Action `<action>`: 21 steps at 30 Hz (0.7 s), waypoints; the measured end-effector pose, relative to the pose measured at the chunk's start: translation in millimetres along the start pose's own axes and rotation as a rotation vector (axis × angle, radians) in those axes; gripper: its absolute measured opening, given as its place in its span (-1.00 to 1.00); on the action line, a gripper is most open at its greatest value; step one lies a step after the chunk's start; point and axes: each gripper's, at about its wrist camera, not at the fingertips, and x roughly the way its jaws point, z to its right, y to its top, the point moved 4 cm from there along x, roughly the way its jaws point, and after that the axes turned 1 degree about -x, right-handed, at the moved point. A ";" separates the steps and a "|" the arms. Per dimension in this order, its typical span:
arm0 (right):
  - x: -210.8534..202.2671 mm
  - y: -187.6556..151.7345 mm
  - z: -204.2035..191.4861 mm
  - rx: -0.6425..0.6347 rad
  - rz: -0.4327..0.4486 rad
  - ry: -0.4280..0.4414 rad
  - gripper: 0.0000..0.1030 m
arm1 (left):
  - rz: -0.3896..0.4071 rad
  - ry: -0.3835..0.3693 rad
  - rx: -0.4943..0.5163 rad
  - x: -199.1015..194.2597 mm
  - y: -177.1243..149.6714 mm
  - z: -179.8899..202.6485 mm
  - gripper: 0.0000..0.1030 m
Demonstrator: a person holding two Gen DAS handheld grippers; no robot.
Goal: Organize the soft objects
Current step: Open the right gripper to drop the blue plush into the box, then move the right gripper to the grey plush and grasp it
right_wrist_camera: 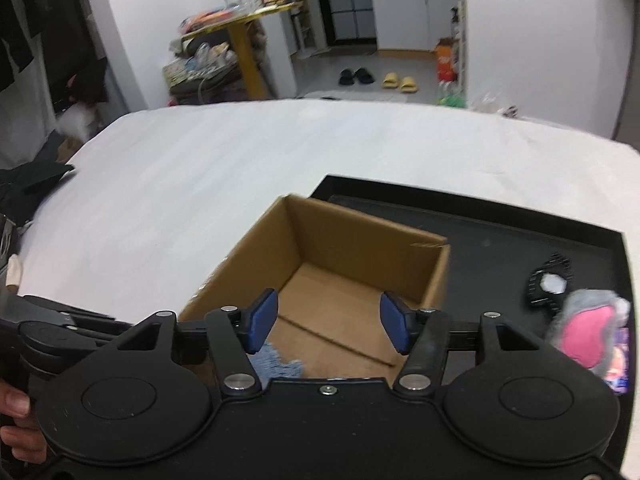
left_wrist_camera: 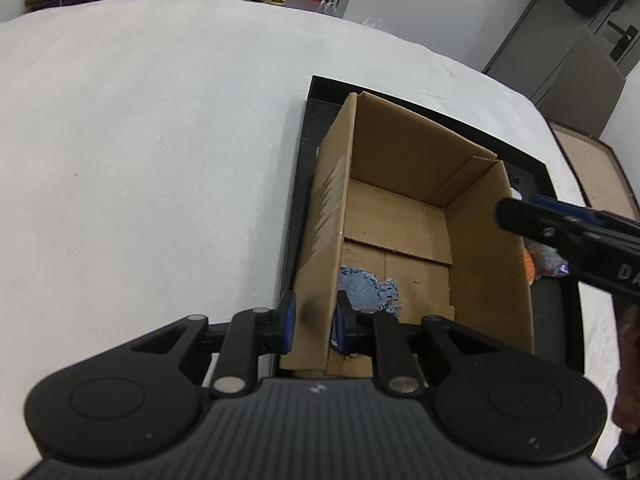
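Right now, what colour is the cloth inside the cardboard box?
Light blue cloth, clearest in the left wrist view.

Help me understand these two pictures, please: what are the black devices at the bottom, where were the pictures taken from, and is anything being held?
Each picture comes from a fisheye camera mounted on a hand-held, two-finger gripper that a person carries; there is no robot arm.

The left wrist view shows the left gripper, with blue pads, shut on the near side wall of an open brown cardboard box, steadying it.

The right wrist view shows the right gripper above that box, jaws apart and nothing between them.

A small blue frayed cloth lies on the box floor. The box stands in a shallow black tray on a white table. Beside the box, in the tray, lie a grey and pink plush toy and a small black object I cannot identify.
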 end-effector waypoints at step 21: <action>-19.1 -21.3 87.1 0.156 0.078 -0.184 0.37 | 0.044 0.139 0.043 2.8 10.5 22.1 0.07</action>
